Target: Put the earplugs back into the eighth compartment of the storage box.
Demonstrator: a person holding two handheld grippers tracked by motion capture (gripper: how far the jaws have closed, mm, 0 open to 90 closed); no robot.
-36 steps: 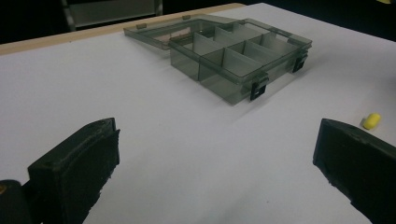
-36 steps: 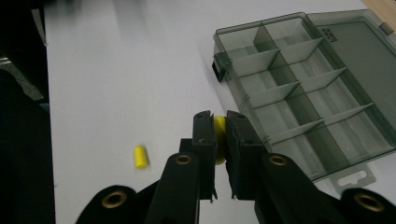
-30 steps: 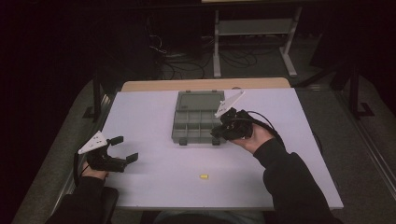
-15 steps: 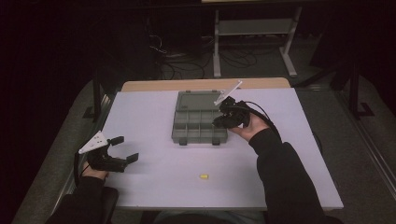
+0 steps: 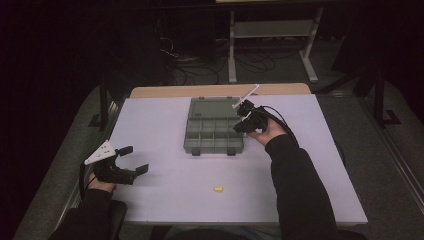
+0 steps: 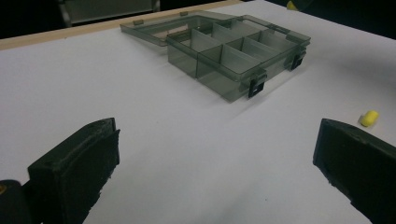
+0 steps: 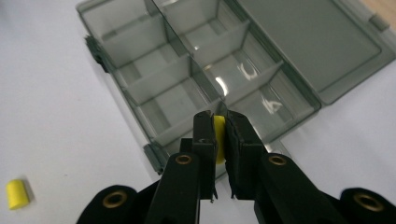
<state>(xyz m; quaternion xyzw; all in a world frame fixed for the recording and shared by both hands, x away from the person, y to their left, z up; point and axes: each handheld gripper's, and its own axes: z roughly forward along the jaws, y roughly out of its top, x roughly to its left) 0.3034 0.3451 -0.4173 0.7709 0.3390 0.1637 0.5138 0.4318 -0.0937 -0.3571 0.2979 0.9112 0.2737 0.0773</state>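
Note:
A smoky clear compartment box (image 5: 214,126) lies open at the table's middle back, its lid flat behind it; I also see the box (image 7: 205,70) from above and the box (image 6: 233,51) from the side. My right gripper (image 5: 242,124) hovers over the box's right end, shut on a small yellow piece (image 7: 218,133) pinched between its jaws. A second yellow piece (image 5: 218,189) lies loose on the white table (image 5: 165,120) near the front; this loose piece (image 7: 15,193) (image 6: 369,117) is apart from both grippers. My left gripper (image 5: 133,159) rests at the front left, open and holding nothing.
A wooden strip (image 5: 165,91) runs along the table's far edge. Beyond it stand a metal rack (image 5: 270,30) and cables (image 5: 200,65) on the dark floor. The box's compartments that I can see hold nothing.
The right hand has carried its gripper from beside the box's right front corner back and up over the box's right end. The left gripper has not moved.

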